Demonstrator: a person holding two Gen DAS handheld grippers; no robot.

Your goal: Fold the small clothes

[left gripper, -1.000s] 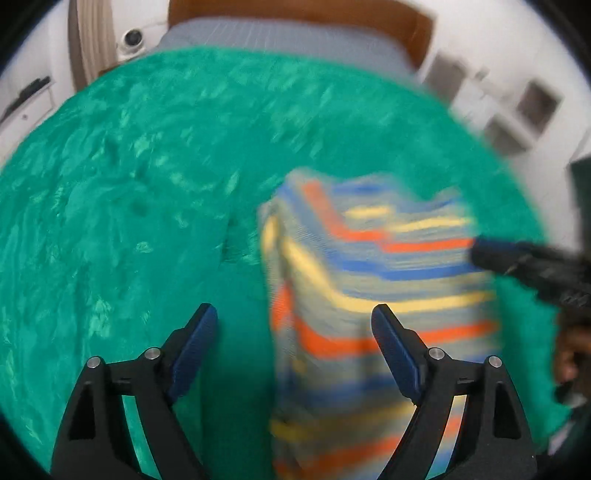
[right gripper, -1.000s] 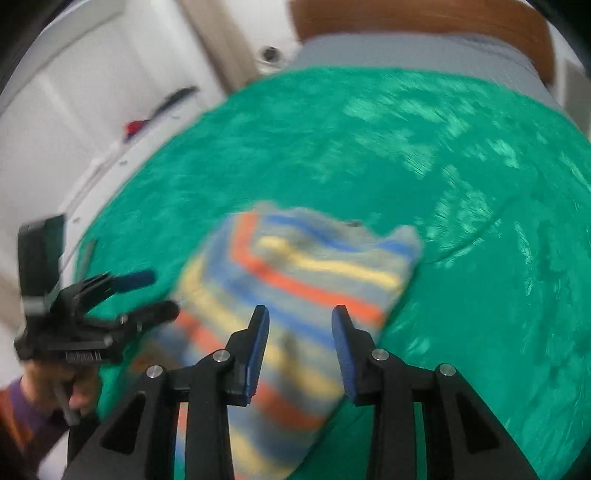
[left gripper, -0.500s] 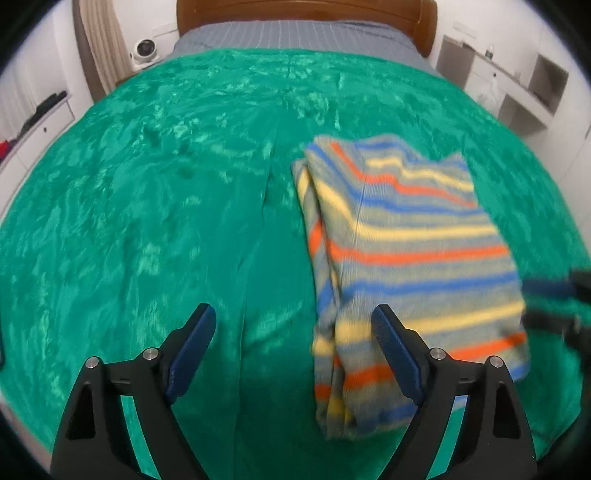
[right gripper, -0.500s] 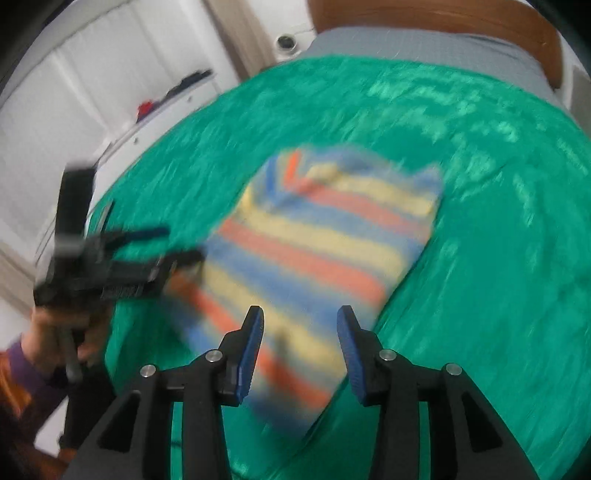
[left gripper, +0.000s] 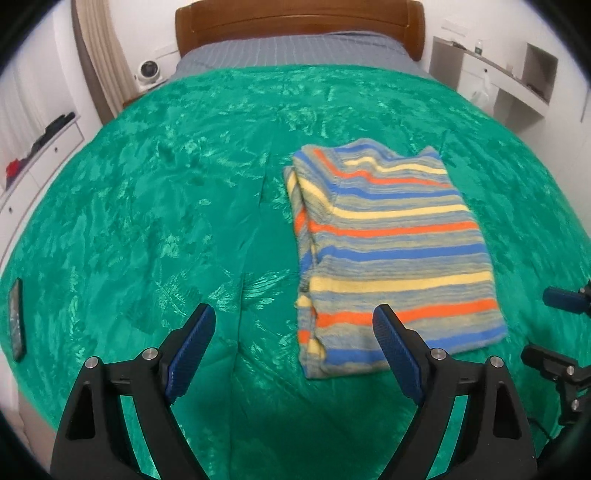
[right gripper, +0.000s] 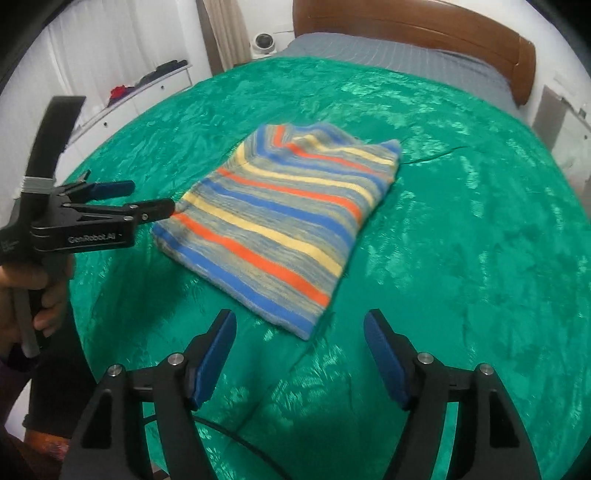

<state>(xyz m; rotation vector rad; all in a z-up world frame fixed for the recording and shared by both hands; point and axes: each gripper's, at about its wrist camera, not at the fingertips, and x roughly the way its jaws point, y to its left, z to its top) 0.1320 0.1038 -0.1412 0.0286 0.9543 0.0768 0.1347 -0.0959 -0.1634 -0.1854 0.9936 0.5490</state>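
Note:
A small striped knit sweater point(left gripper: 391, 236), in grey, blue, orange and yellow, lies folded into a flat rectangle on the green bedspread point(left gripper: 166, 221). It also shows in the right wrist view point(right gripper: 288, 218). My left gripper point(left gripper: 293, 332) is open and empty, held above the bedspread just short of the sweater's near left corner. In the right wrist view the left gripper point(right gripper: 151, 199) hovers beside the sweater's left edge. My right gripper point(right gripper: 299, 334) is open and empty, just short of the sweater's near corner. Its fingertips point(left gripper: 554, 295) show at the right edge of the left wrist view.
The bed has a wooden headboard point(left gripper: 295, 22) and a grey sheet at the far end. A dark phone point(left gripper: 16, 317) lies on the bedspread at the far left. White drawers point(right gripper: 129, 96) stand left of the bed and white shelves point(left gripper: 509, 74) stand to its right.
Both grippers have drawn back from the sweater and risen. The right gripper's jaws have opened wide. The sweater now lies still and flat.

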